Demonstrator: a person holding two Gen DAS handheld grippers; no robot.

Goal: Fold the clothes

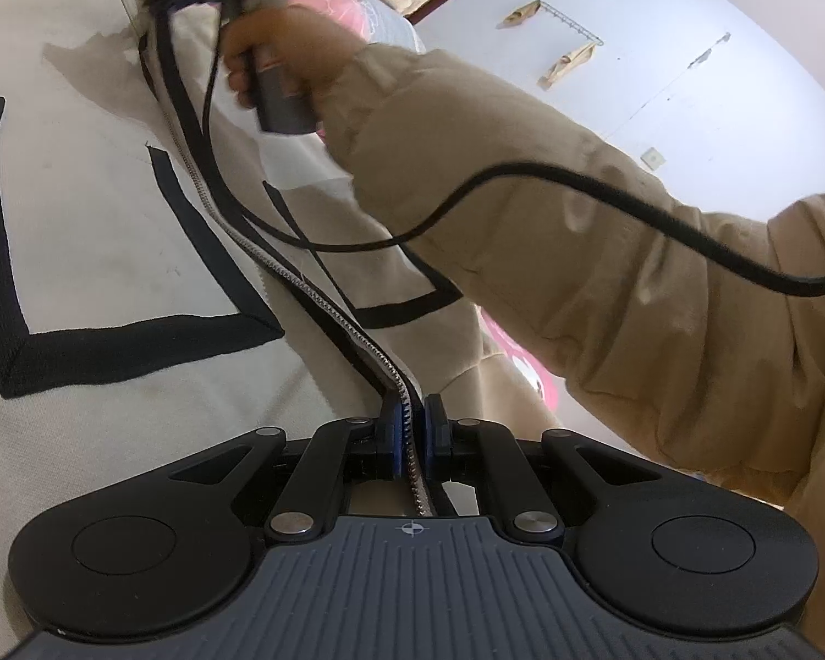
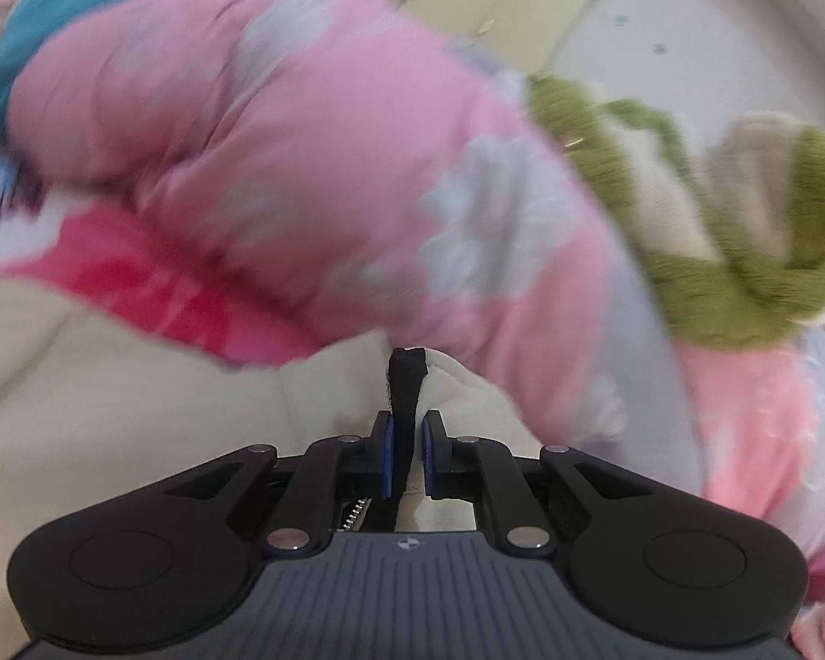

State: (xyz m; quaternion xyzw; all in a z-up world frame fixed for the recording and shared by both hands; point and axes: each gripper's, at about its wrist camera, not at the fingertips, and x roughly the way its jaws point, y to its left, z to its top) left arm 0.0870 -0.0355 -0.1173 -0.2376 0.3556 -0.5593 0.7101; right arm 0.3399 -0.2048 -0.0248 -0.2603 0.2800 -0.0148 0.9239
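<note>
My left hand-held gripper (image 1: 411,429), pads (image 1: 393,437) closed on the zip edge (image 1: 352,324) of the cream jacket (image 1: 99,220); the jacket lies spread with black trim (image 1: 137,346) across its front, the zip running away from the jaws toward my right hand (image 1: 280,49); a black cable (image 1: 577,187) crosses my tan sleeve (image 1: 605,286); my right hand grips the handle of the other tool at the jacket's far end; right view: my right hand-held gripper (image 2: 407,440) clenched on a black strip (image 2: 406,379) of the same jacket (image 2: 110,385), zip teeth (image 2: 355,514) showing between the linkage; beyond lie a pink floral quilt (image 2: 302,137) and a green-and-cream knit (image 2: 742,253), both blurred
</note>
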